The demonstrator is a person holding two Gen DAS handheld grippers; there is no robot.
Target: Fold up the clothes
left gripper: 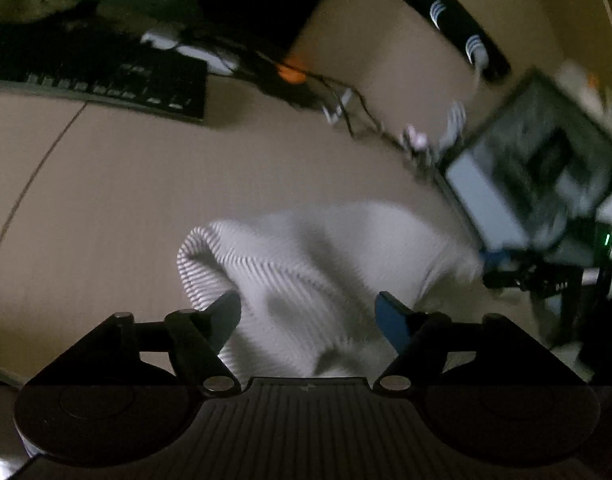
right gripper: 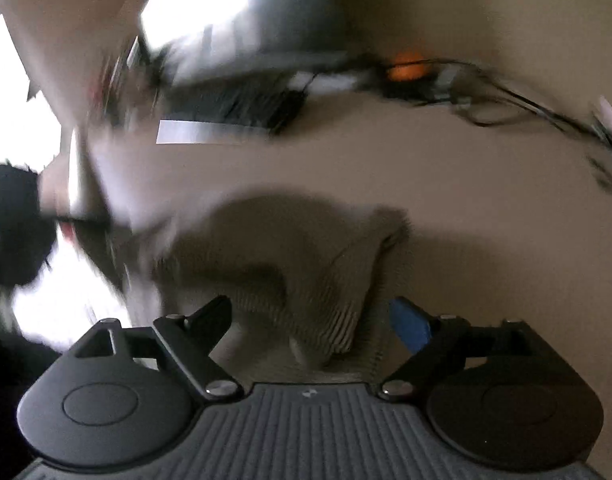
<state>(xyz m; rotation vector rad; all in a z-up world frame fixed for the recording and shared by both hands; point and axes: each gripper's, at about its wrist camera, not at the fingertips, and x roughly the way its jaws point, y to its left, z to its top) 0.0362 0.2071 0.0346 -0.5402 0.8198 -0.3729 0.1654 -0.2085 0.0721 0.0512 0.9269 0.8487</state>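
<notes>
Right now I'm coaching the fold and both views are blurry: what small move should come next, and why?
Probably close both grippers on the striped cloth. The left gripper is open with fabric bunched between its fingers, and the right gripper is open around a raised fold of the same cloth. Neither grips it yet, so nothing can be lifted or folded on the table. Blur hides exact contact.

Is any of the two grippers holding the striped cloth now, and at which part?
Nothing is held. The left gripper and right gripper both stand open over the striped cloth, with the fabric lying between their fingers.
</notes>
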